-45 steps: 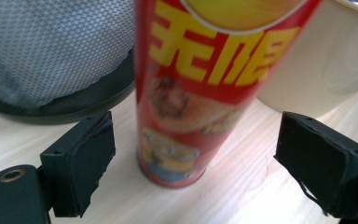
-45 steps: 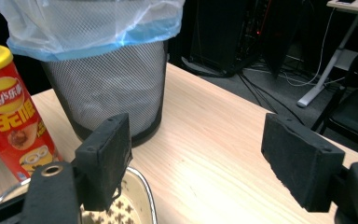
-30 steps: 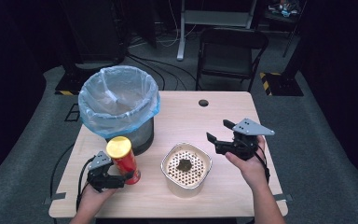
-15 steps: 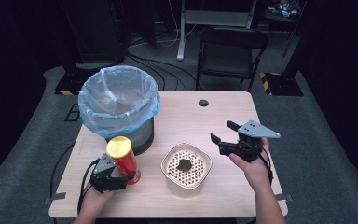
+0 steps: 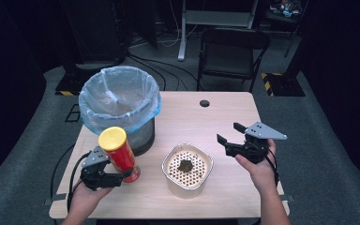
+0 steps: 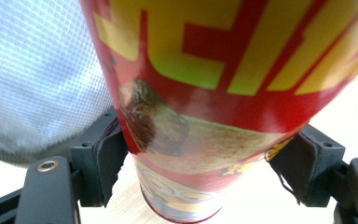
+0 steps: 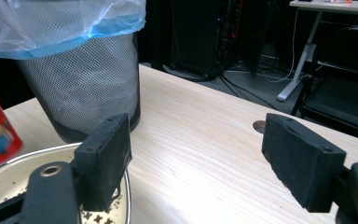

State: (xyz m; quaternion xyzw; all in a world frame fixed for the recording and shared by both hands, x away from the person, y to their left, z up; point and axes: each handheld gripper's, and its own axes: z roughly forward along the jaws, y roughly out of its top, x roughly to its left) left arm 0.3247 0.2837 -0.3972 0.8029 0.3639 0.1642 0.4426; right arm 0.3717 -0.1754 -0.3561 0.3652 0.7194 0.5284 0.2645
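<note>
A red snack can with a yellow lid leans in front of the bin, its base raised off the table. My left gripper has just been closing and is now shut on the can's lower part. In the left gripper view the pads press on both sides of the can. My right gripper hovers open and empty to the right of a metal bowl holding a dark lump. In the right gripper view its jaws stand wide apart over bare table, with the bowl's rim at lower left.
A mesh waste bin with a pale blue liner stands at the table's back left, close behind the can. A cable hole sits near the far edge. A black chair stands beyond the table.
The left gripper's jaws closed on the can. The hand then rose with it, so the can now sits higher and leans. The right gripper has stayed almost still.
</note>
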